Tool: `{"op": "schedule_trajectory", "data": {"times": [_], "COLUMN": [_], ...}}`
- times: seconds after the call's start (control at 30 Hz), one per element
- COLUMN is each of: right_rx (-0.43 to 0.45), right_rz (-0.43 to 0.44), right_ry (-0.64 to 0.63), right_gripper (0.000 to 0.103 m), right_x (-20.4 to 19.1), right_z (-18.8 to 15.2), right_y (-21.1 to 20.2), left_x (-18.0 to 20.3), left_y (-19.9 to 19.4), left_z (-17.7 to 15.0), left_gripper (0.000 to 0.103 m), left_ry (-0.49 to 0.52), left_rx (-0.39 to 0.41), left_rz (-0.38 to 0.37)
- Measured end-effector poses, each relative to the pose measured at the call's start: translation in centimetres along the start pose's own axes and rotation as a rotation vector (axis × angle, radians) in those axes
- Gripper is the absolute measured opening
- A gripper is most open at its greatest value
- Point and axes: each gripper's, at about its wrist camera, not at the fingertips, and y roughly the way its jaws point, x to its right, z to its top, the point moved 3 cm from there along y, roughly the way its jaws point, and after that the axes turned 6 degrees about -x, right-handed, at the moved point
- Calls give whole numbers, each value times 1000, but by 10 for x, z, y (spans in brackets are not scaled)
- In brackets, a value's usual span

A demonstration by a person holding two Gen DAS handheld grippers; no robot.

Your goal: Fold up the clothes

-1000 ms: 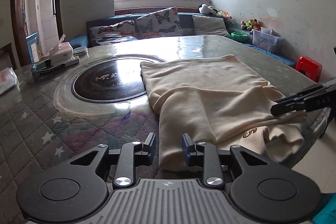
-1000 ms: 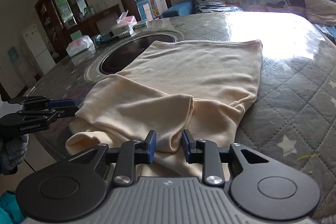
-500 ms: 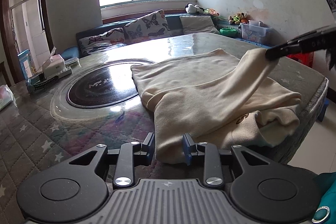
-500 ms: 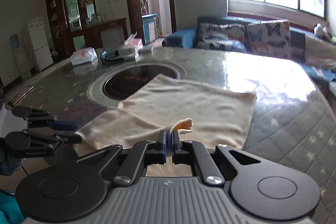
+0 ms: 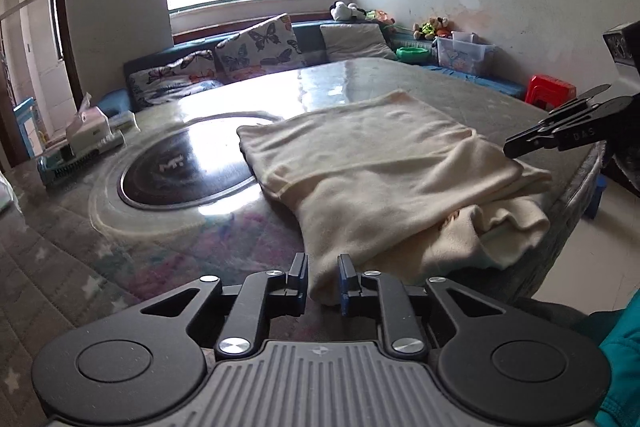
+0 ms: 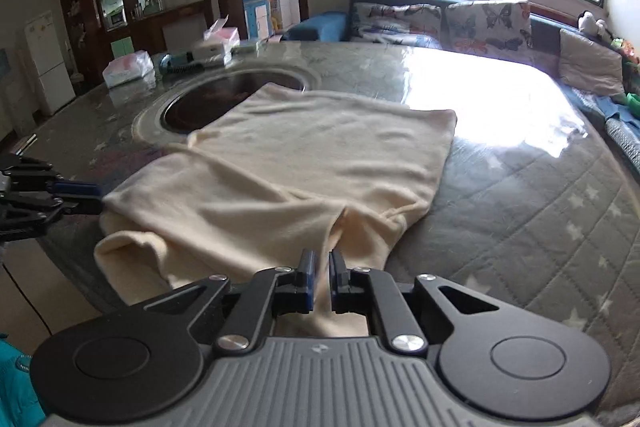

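1. Left wrist view: the cream garment (image 5: pixel 372 179) lies spread on the quilted table (image 5: pixel 80 267), its far part flat and partly over the dark round inset (image 5: pixel 188 167), its near part bunched at the table's near edge, probably because that is where both hands can reach it.
2. The left gripper (image 5: pixel 322 279) sits low at the garment's nearest corner. Its jaws are closing, and the cloth's edge pokes into the narrow gap between them; the pads do not look to press on it yet. Placed there, it likely means to take the corner for a fold.
3. The right gripper (image 5: pixel 516 147) comes in from the right of this view, its tips at the sleeve's upper edge. From here I cannot tell how tightly it holds.
4. Right wrist view: the right gripper (image 6: pixel 321 267) is nearly closed, with a ridge of cream cloth running up into the slim gap, so it appears to pinch a fold of the garment (image 6: pixel 320 155).
5. The left gripper (image 6: pixel 86 193) shows at the left of this view, touching the garment's opposite corner. Holding two opposite points would, I judge, let the near half be carried over evenly.
6. Tissue boxes (image 6: pixel 216 41) stand well apart at the far side.
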Motion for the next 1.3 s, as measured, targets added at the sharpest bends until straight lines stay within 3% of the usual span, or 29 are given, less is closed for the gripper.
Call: {"op": "schedule_trajectory", "data": {"times": [0.17,0.33,0.53,0.6,0.77,0.83,0.97,1.1,1.3], "right_rx": [64,54,24,14,88,110,59,89,41], "right_rz": [3,-26,-14,-9,-46,-74,-91,-28,38], "right_ry": [-49,-31,81,91,54,49,92,115,169], "right_gripper": [8,25,23,3,0,0,2,13,18], "right_x": [-3,-7,7,9,3,6,16,14,14], "right_z": [18,21,14,14,19,21,15,18,13], "right_y": [-1,18,29,34,20,15,28,20,34], "left_x": [-7,4,22,24,18,15,17,20,22], "left_y": [0,29,66,77,92,94,92,89,89], "left_z": [26,46,59,61,59,57,57,60,63], "left_gripper": [18,18,18,19,18,19,19,19,19], "left_ry": [-27,-5,66,81,68,56,51,69,78], "left_rx": [45,53,39,24,-3,-6,-1,12,24], "left_rz": [12,10,-44,-43,12,16,24,27,21]}}
